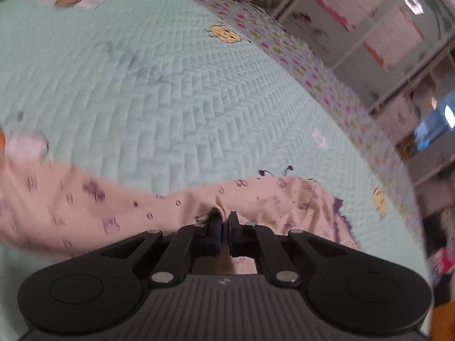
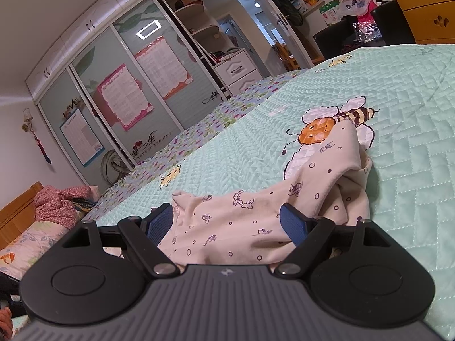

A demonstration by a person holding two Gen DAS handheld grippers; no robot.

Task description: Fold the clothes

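**One garment, two grippers: left one pinches, right one waits**

The left gripper (image 1: pixel 225 221) has its two fingers together, clamped on a small ridge of the pale pink cotton garment with small purple printed figures (image 1: pixel 176 207). I judge this pinch gives a hold on the edge for lifting it into a fold. The garment lies crumpled on the mint green quilted bedspread (image 1: pixel 170 91).

The right gripper (image 2: pixel 229 223) keeps its two blue-padded fingers wide apart, cloth between them but not pressed, probably ready to take a second hold.

Count: one garment, two grippers, one bedspread.
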